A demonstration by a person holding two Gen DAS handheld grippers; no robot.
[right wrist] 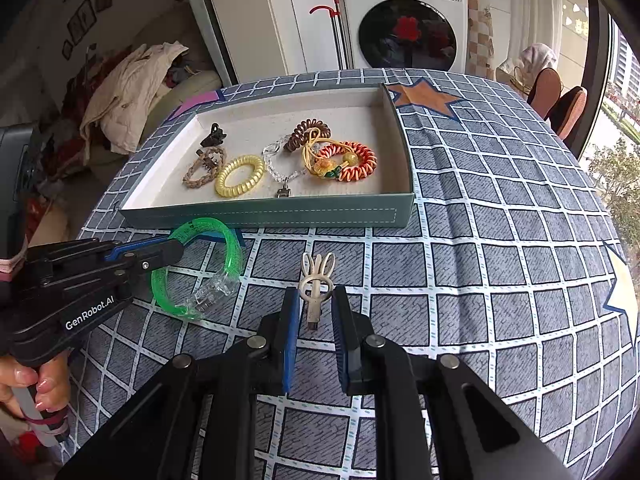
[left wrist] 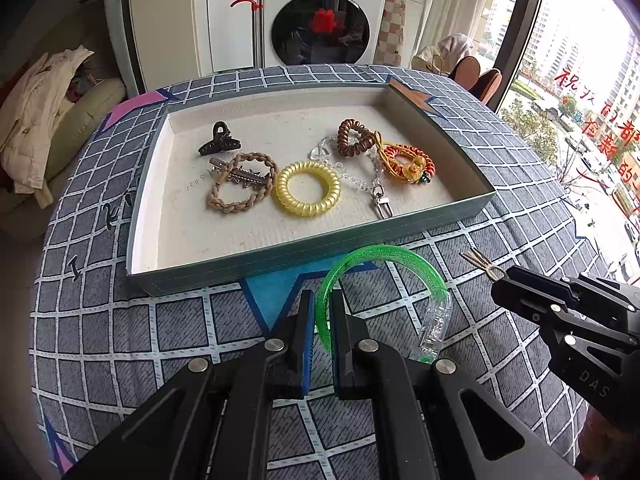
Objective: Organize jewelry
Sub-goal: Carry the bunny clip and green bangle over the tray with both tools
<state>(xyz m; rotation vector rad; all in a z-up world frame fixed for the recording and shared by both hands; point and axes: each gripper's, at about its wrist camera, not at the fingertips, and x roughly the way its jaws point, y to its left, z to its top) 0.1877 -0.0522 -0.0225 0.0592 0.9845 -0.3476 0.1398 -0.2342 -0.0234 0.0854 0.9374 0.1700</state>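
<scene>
Two pieces lie outside the tray point(left wrist: 280, 254): a green bracelet point(left wrist: 404, 266) gripped on its rim by the left claw point(left wrist: 322, 322), and a pale hairpin point(right wrist: 316, 280) lying between the right claw point(right wrist: 316, 320) fingers, which stand narrowly parted, not touching it. Just ahead of both claws runs the tray's near wall. Bare checked tabletop point(right wrist: 500, 280) spreads right of the right claw.

I count one shallow grey-green tray point(left wrist: 280, 258). In it: three spiral coil hair ties, one yellow point(left wrist: 308, 189), one brown point(left wrist: 354, 137), one orange-and-red with a flower charm point(left wrist: 408, 162); one braided tan hair loop point(left wrist: 243, 187); one dark claw clip point(left wrist: 219, 144); one silver metal clip point(left wrist: 240, 174); one clear bead chain point(left wrist: 360, 178). Outside it: one translucent green bangle point(left wrist: 384, 276), one cream rabbit-shaped hairpin point(right wrist: 317, 280).
</scene>
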